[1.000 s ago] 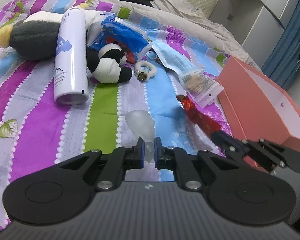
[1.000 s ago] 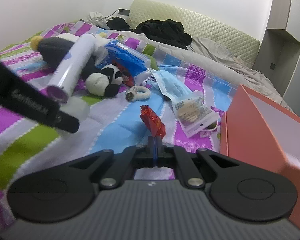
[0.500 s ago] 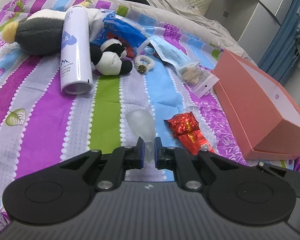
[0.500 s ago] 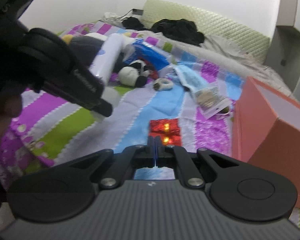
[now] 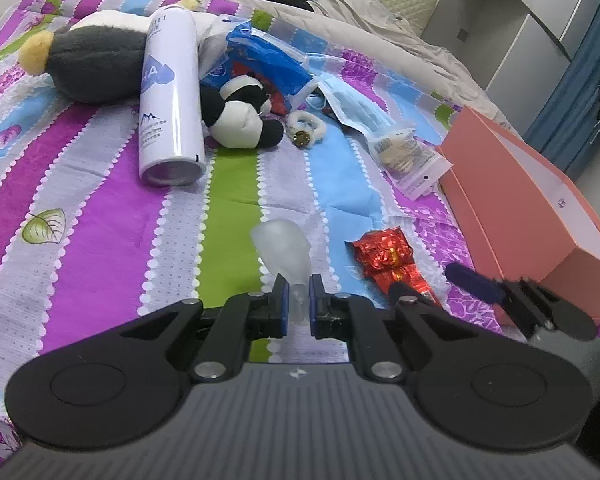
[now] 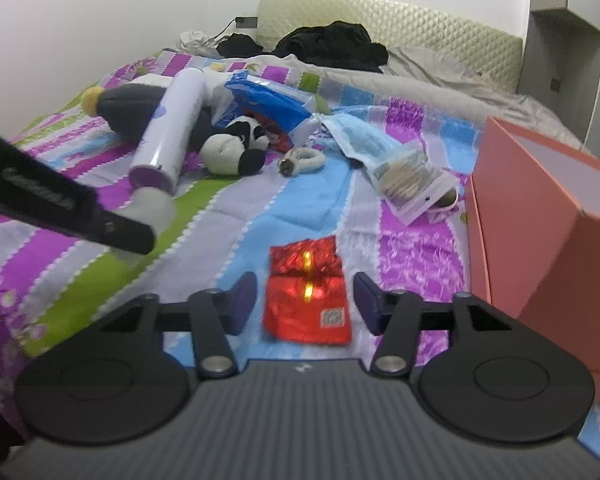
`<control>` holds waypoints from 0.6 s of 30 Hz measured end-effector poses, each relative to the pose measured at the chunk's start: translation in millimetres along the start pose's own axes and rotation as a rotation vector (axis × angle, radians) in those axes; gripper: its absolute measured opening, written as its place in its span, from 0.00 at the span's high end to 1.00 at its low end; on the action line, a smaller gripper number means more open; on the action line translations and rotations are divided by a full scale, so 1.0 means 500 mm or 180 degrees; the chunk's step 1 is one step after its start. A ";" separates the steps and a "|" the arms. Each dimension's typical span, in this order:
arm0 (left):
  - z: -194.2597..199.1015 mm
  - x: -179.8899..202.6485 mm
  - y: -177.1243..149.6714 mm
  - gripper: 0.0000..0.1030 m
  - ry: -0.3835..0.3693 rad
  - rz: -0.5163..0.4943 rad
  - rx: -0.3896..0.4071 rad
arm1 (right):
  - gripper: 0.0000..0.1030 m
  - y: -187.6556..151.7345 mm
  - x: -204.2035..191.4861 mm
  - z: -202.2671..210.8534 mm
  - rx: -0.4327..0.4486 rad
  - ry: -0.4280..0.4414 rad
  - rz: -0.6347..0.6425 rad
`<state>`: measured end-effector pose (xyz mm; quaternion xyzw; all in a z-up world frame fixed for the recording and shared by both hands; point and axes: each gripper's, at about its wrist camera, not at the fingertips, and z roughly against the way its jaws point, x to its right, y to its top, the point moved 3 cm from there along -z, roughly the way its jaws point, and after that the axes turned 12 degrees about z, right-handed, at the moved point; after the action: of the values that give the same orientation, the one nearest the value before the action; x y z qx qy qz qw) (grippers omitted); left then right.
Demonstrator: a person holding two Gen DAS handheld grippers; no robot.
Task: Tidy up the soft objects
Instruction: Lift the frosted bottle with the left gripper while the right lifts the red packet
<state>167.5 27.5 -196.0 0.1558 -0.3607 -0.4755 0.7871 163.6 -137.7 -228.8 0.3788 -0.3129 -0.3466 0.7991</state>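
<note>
Right tool (image 6: 305, 302) opening — red foil packet (image 6: 306, 292) lies loose between jaws on bed (image 6: 300, 204). Packet looks light, crinkly, slippery; grip by edge. Left tool (image 5: 298, 306) narrow — holds clear soft cap (image 5: 283, 249).

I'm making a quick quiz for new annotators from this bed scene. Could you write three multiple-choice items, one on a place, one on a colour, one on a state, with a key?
1. Where is the red foil packet?
A. inside the box
B. on the striped bedspread between the right tool's fingers
C. on the penguin plush

2. What colour is the open box?
A. salmon pink
B. green
C. black

3. How is the white spray can placed?
A. upright
B. lying on its side
C. held by a tool

Key: 1 B, the right tool is opening with the packet lying untouched between them; 2 A, its walls are salmon pink; 3 B, it rests lengthwise against the penguin plush.
</note>
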 end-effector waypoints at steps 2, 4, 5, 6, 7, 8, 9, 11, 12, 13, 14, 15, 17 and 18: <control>-0.002 -0.004 0.001 0.89 0.0011 0.0015 -0.0003 | 0.44 0.005 0.000 -0.019 0.0020 -0.0016 0.0068; -0.002 -0.008 0.002 0.89 0.0019 0.0038 -0.0003 | 0.44 0.007 0.001 -0.040 0.0008 0.0003 0.0111; -0.003 -0.010 0.003 0.89 0.0024 0.0047 -0.0002 | 0.44 0.007 0.002 -0.054 -0.0004 0.0002 0.0128; -0.003 -0.011 0.004 0.89 0.0028 0.0053 0.0001 | 0.44 0.007 0.003 -0.063 -0.0012 -0.0001 0.0135; -0.003 -0.013 0.004 0.89 0.0032 0.0058 0.0003 | 0.44 0.007 0.004 -0.074 -0.0021 -0.0004 0.0140; -0.003 -0.014 0.005 0.89 0.0035 0.0061 0.0007 | 0.44 0.007 0.004 -0.081 -0.0028 -0.0010 0.0142; -0.003 -0.015 0.006 0.89 0.0039 0.0062 0.0009 | 0.44 0.008 0.004 -0.088 -0.0036 -0.0017 0.0145; -0.003 -0.017 0.006 0.89 0.0048 0.0065 0.0014 | 0.44 0.007 0.002 -0.102 -0.0069 -0.0018 0.0168; -0.003 -0.017 0.007 0.89 0.0053 0.0066 0.0014 | 0.44 0.006 0.000 -0.109 -0.0095 -0.0018 0.0185; -0.004 -0.018 0.007 0.89 0.0058 0.0067 0.0016 | 0.44 0.005 -0.001 -0.113 -0.0113 -0.0002 0.0194; -0.004 -0.018 0.006 0.89 0.0063 0.0067 0.0017 | 0.44 0.004 -0.001 -0.115 -0.0112 0.0020 0.0191; -0.004 -0.019 0.006 0.89 0.0065 0.0067 0.0017 | 0.44 0.004 0.000 -0.115 -0.0105 0.0027 0.0183; -0.003 -0.019 0.006 0.89 0.0064 0.0068 0.0016 | 0.45 0.004 0.004 -0.113 -0.0110 0.0038 0.0146; -0.003 -0.019 0.006 0.89 0.0061 0.0065 0.0018 | 0.45 0.003 0.007 -0.111 -0.0121 0.0037 0.0114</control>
<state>167.8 36.9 -199.1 0.1588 -0.3561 -0.4648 0.7949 208.4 -117.9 -255.4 0.3599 -0.3083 -0.3359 0.8140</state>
